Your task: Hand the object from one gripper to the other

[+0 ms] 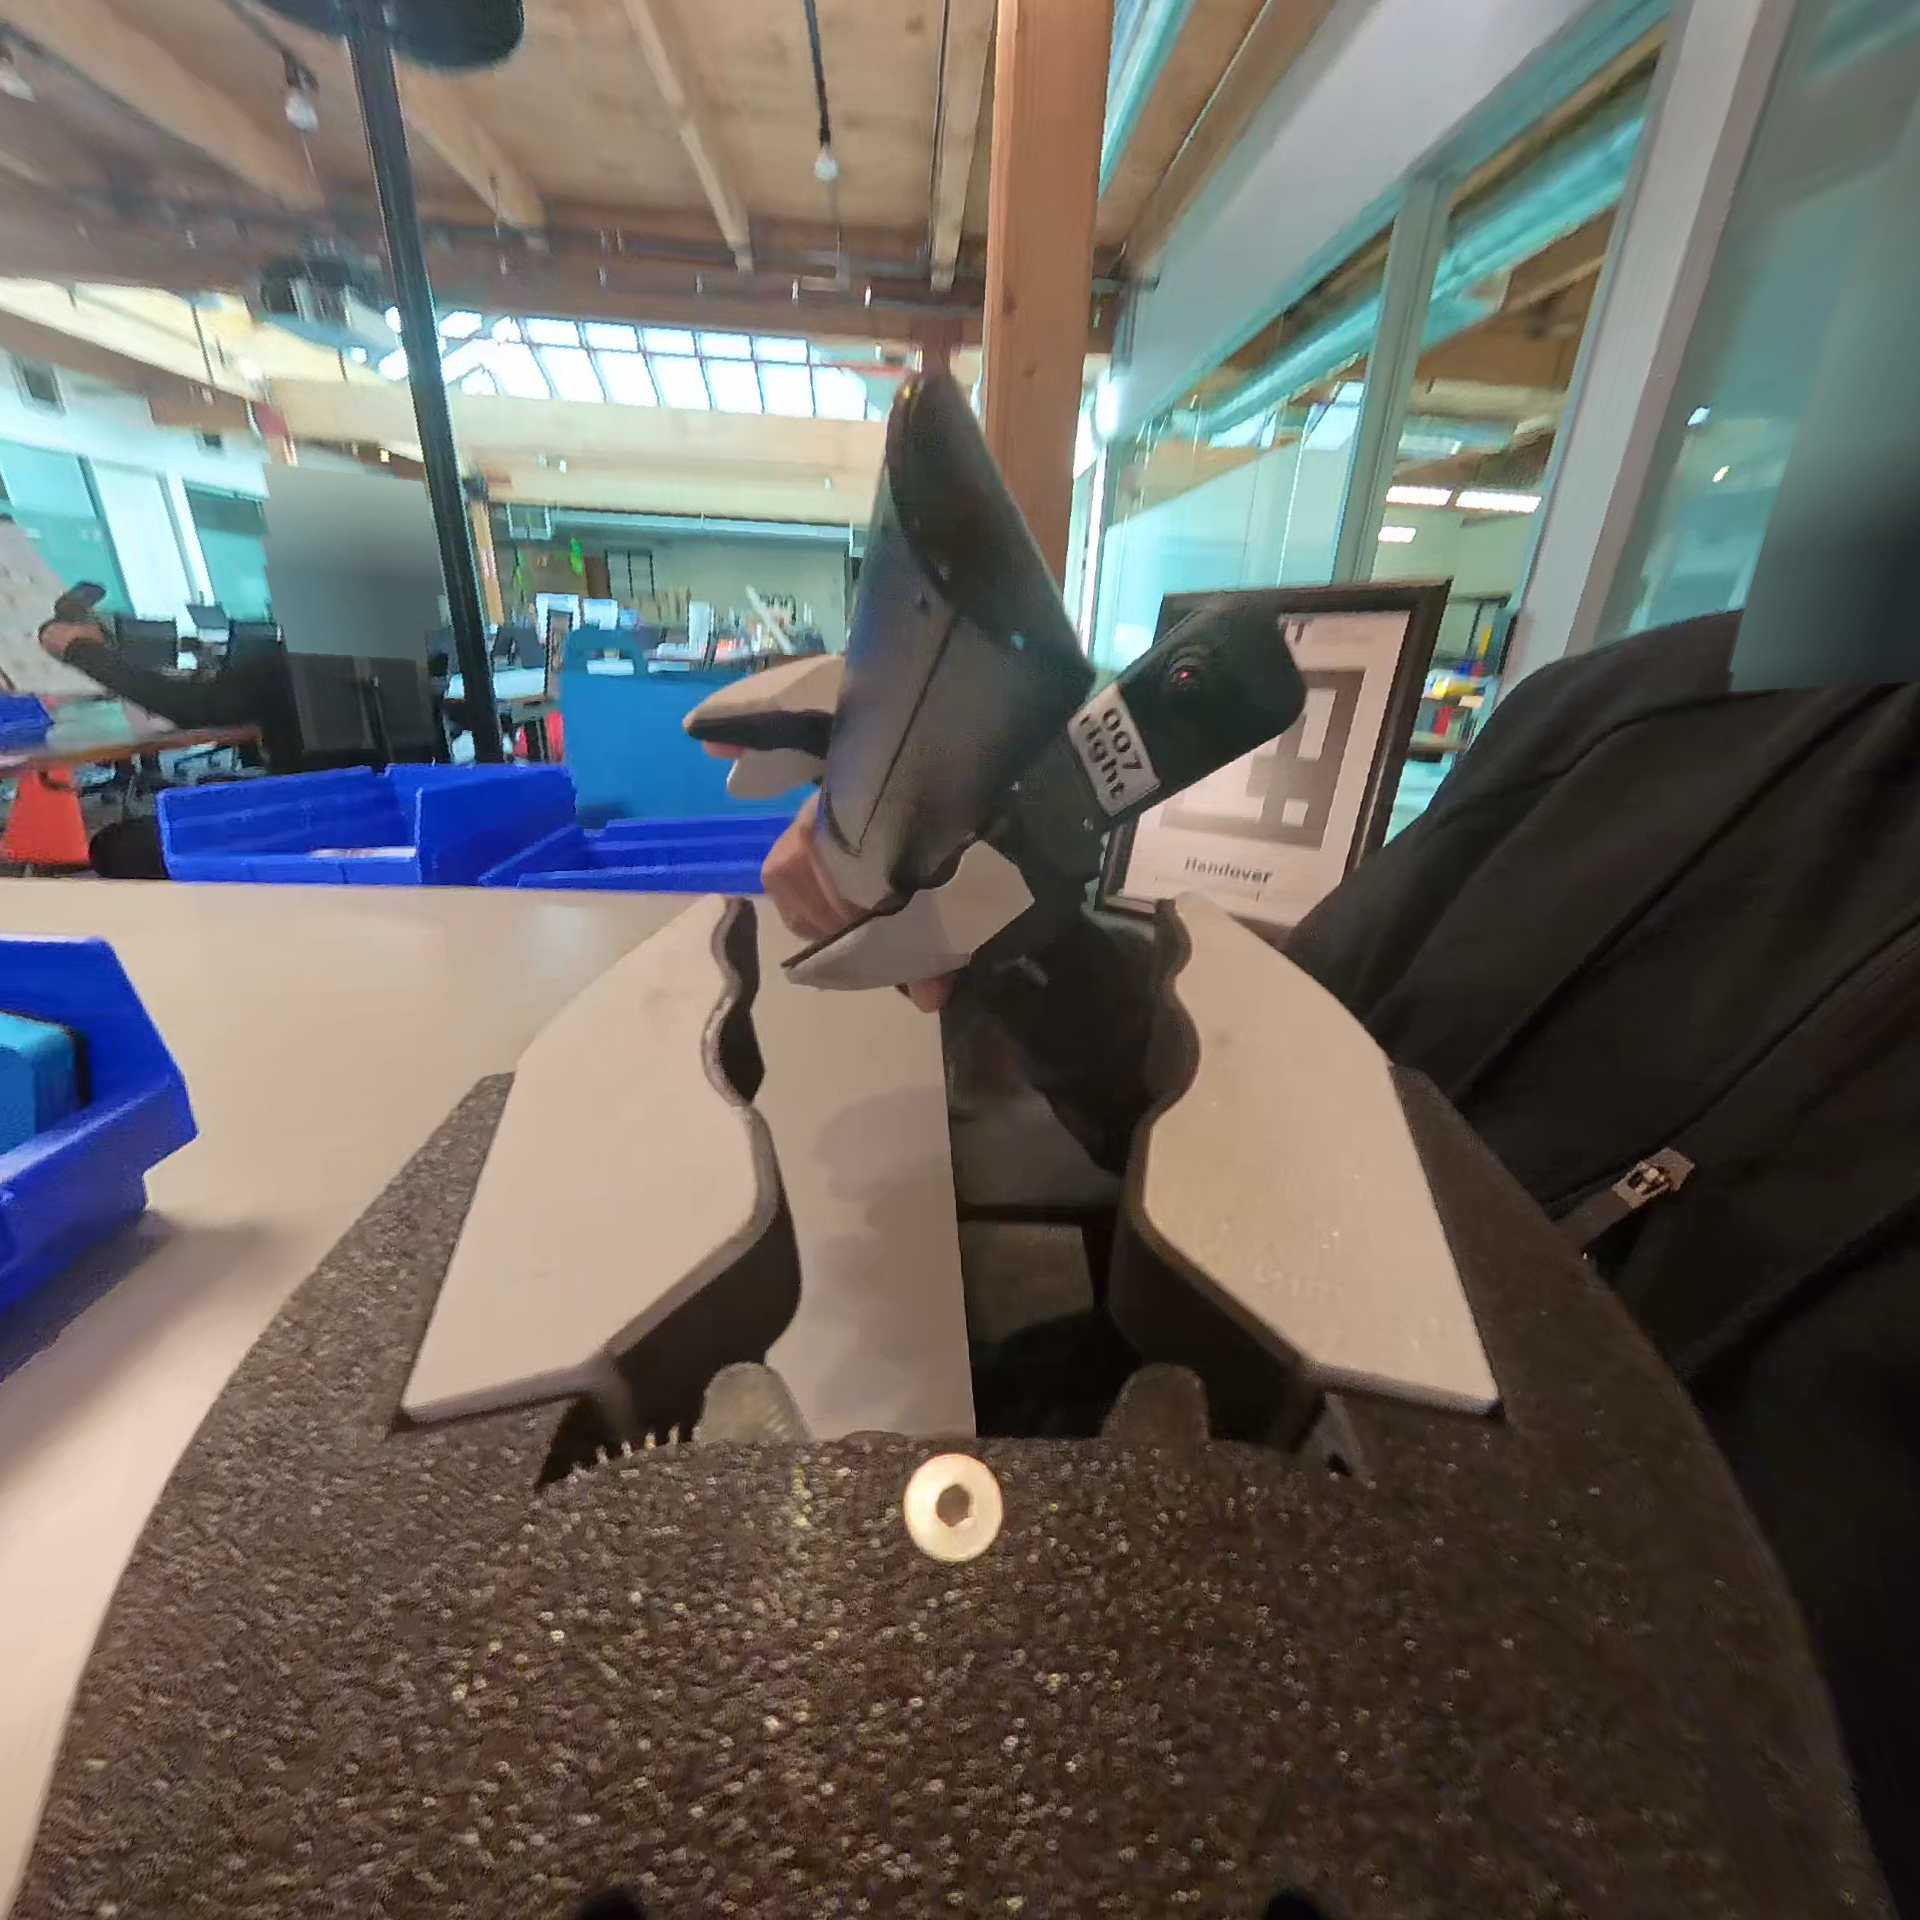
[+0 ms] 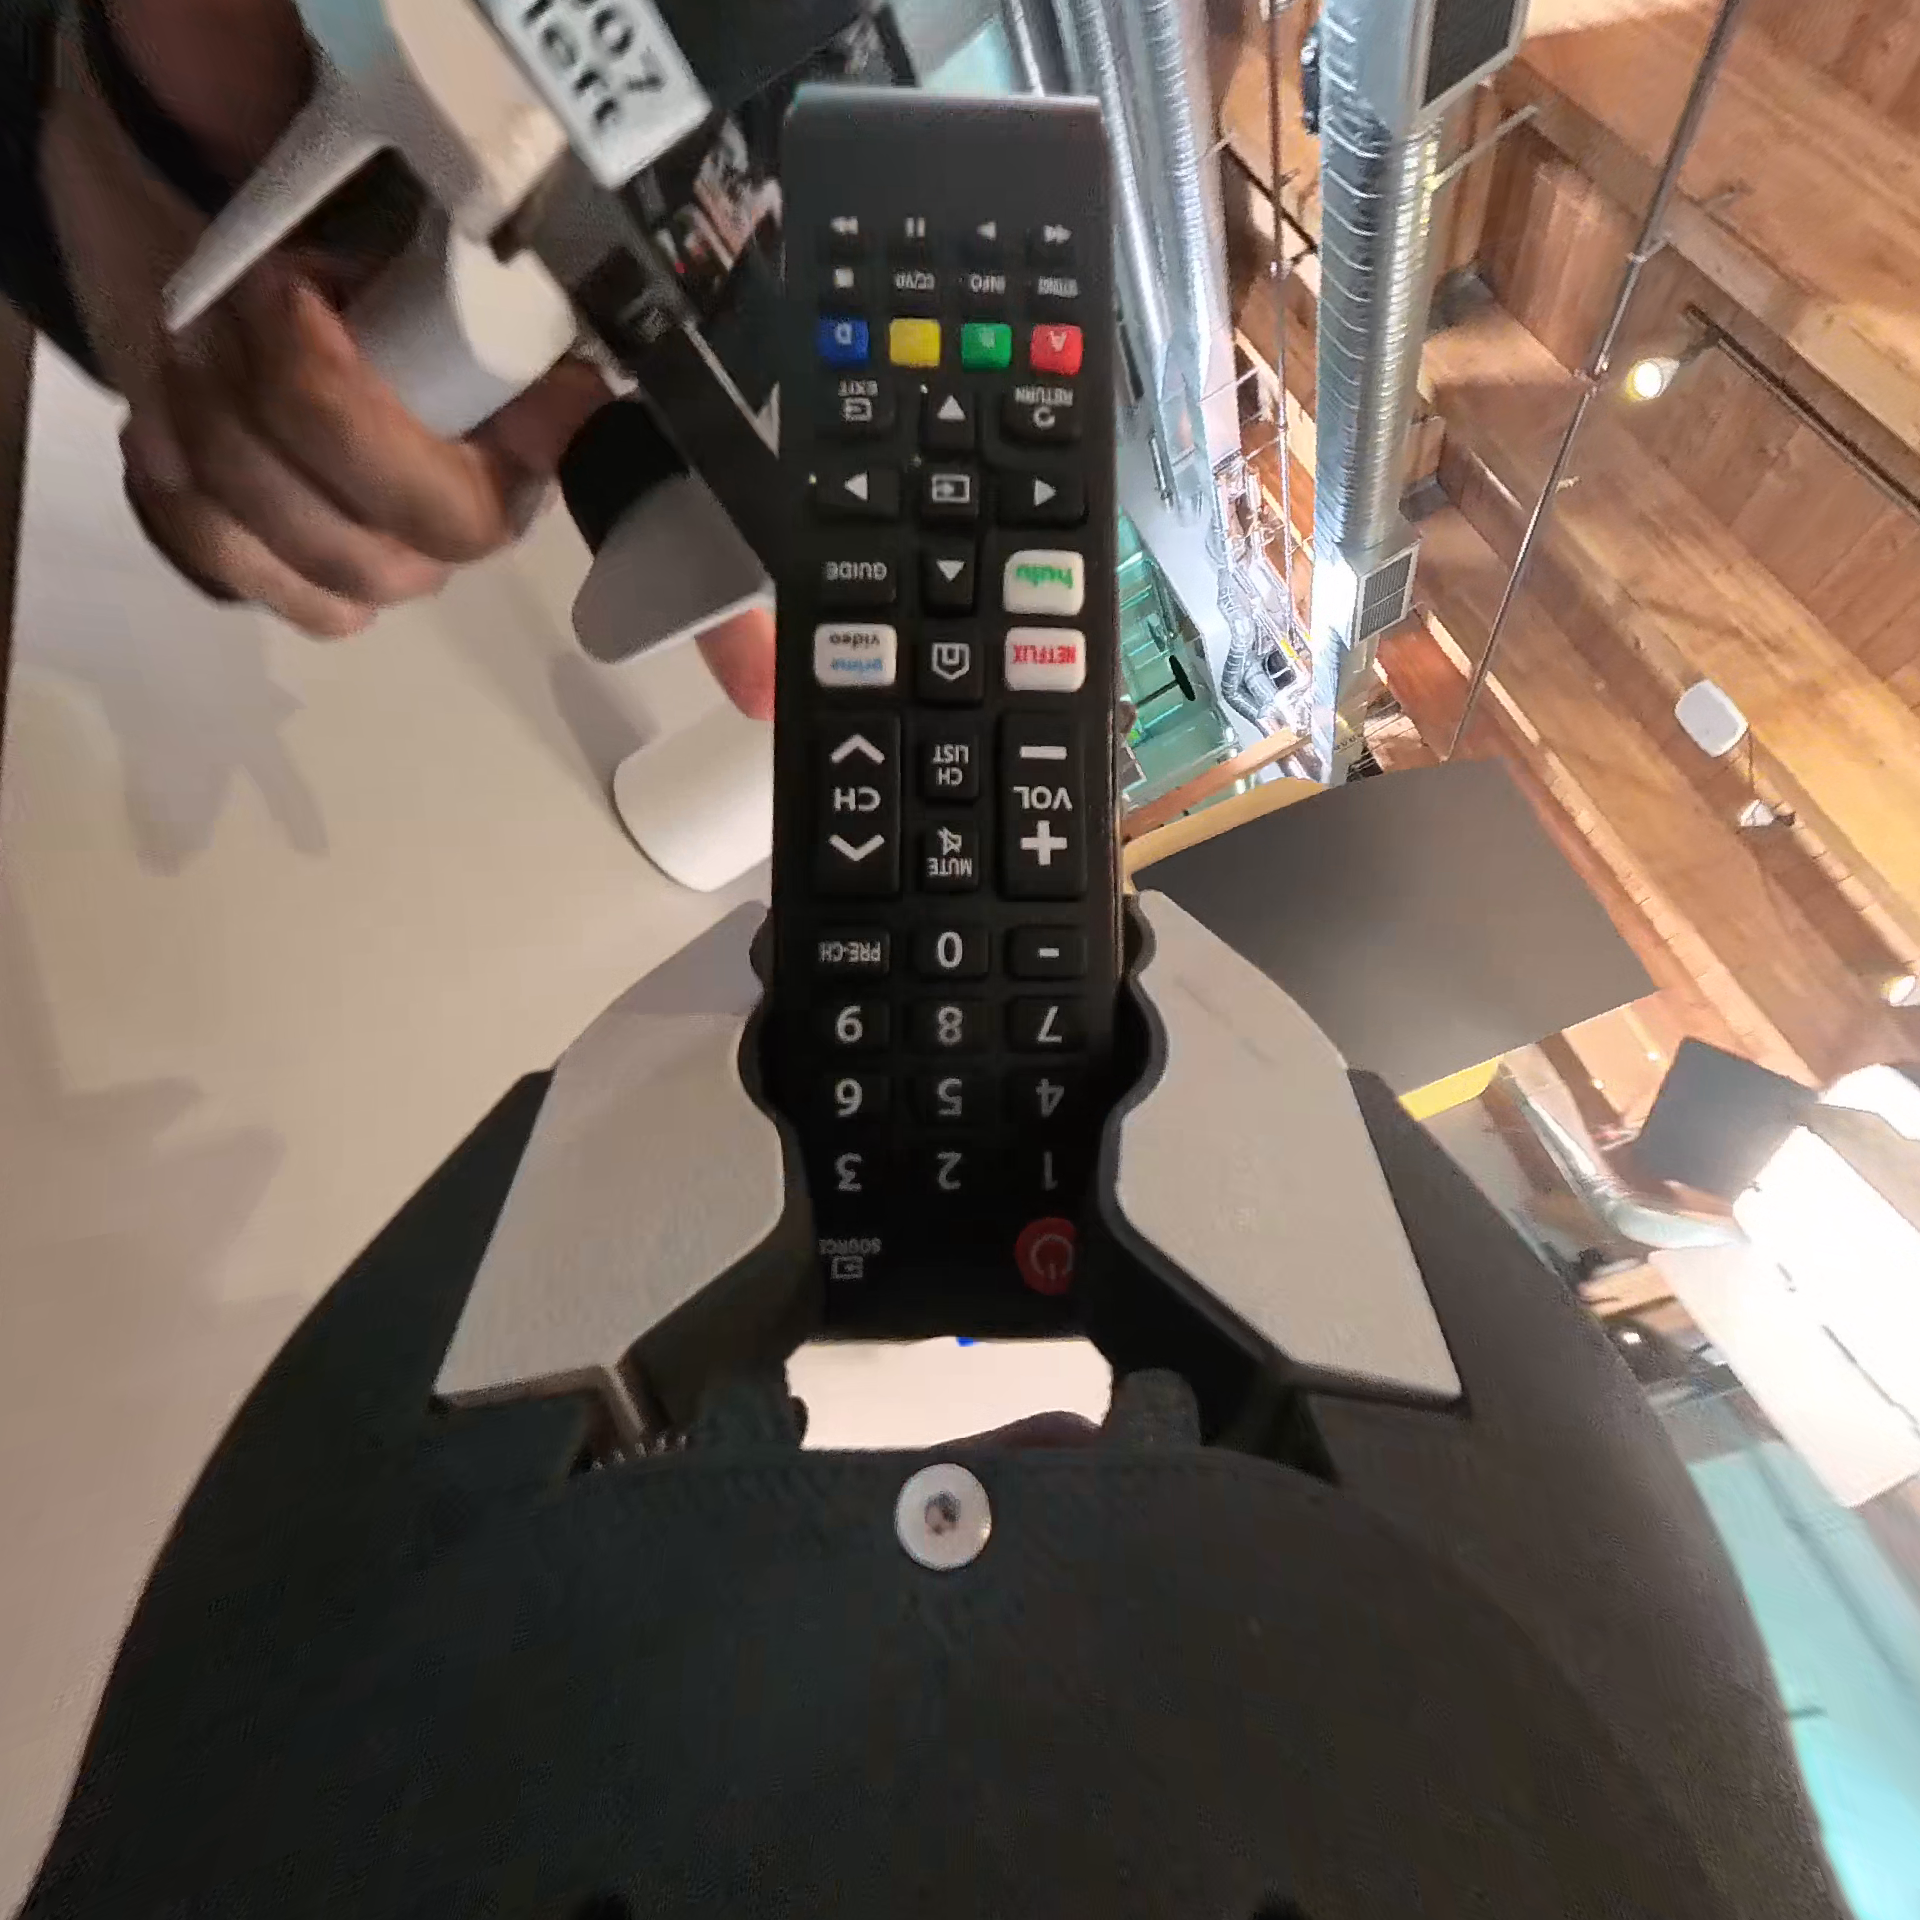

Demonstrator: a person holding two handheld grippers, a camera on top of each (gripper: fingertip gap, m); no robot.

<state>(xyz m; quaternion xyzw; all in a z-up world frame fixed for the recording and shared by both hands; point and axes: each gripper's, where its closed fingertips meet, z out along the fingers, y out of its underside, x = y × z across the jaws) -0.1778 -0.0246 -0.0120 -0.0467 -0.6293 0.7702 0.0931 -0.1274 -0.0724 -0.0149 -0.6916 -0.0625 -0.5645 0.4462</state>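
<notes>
A black TV remote [image 2: 948, 665] with coloured buttons stands lengthwise between my right gripper's [image 2: 948, 935] fingers, which are shut on its number-pad end. Its far end sticks out forward. In the left wrist view the right gripper [image 1: 935, 675] is held up in front of me by a hand, with the remote [image 1: 935, 488] pointing upward. My left gripper [image 1: 951, 925] is open and empty just below it, apart from the remote. In the right wrist view the left gripper [image 2: 681, 696] shows beside the remote's left edge, open, with a hand on it.
A pale table [image 1: 312, 1039] lies below. A blue bin [image 1: 73, 1122] sits at its left edge, and more blue bins [image 1: 416, 821] stand behind it. A black backpack [image 1: 1610, 987] is close on the right, with a framed sign [image 1: 1299, 748] behind.
</notes>
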